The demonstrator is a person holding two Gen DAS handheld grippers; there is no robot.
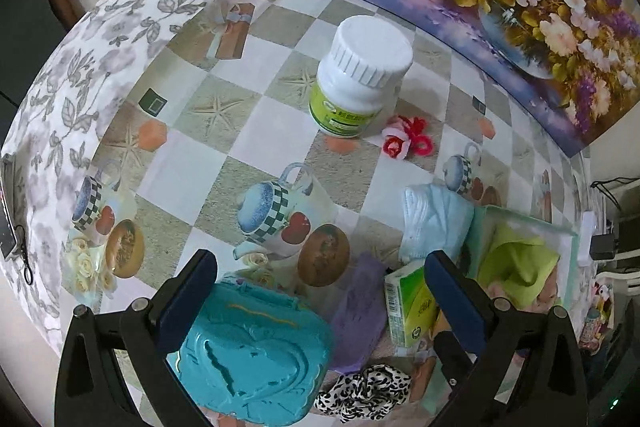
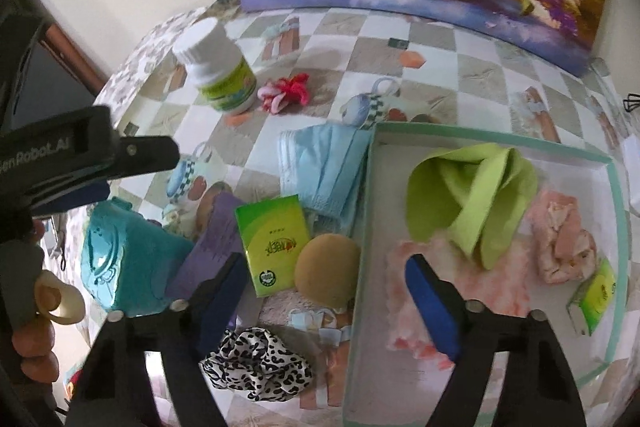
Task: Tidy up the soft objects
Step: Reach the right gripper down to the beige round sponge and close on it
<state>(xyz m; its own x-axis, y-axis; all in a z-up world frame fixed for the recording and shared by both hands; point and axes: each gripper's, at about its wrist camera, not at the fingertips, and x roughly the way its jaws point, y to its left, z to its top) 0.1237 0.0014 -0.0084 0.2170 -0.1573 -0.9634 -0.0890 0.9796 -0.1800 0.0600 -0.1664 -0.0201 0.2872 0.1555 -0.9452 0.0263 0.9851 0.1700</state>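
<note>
Right claw [image 2: 326,291] hangs open, empty, over the sponge [image 2: 327,269], probably next; straddle it squarely, clear of box wall [image 2: 362,227].

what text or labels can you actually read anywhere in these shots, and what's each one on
"enRobot.AI": white lettering on the left gripper body at the frame's left edge; its first letters are cut off.
Green tissue pack: red characters and a round logo, too blurred to read.
White bottle: green label with print, too blurred to read.
Small green pack in the box: print too small to read.
Nothing else carries readable text.
</note>
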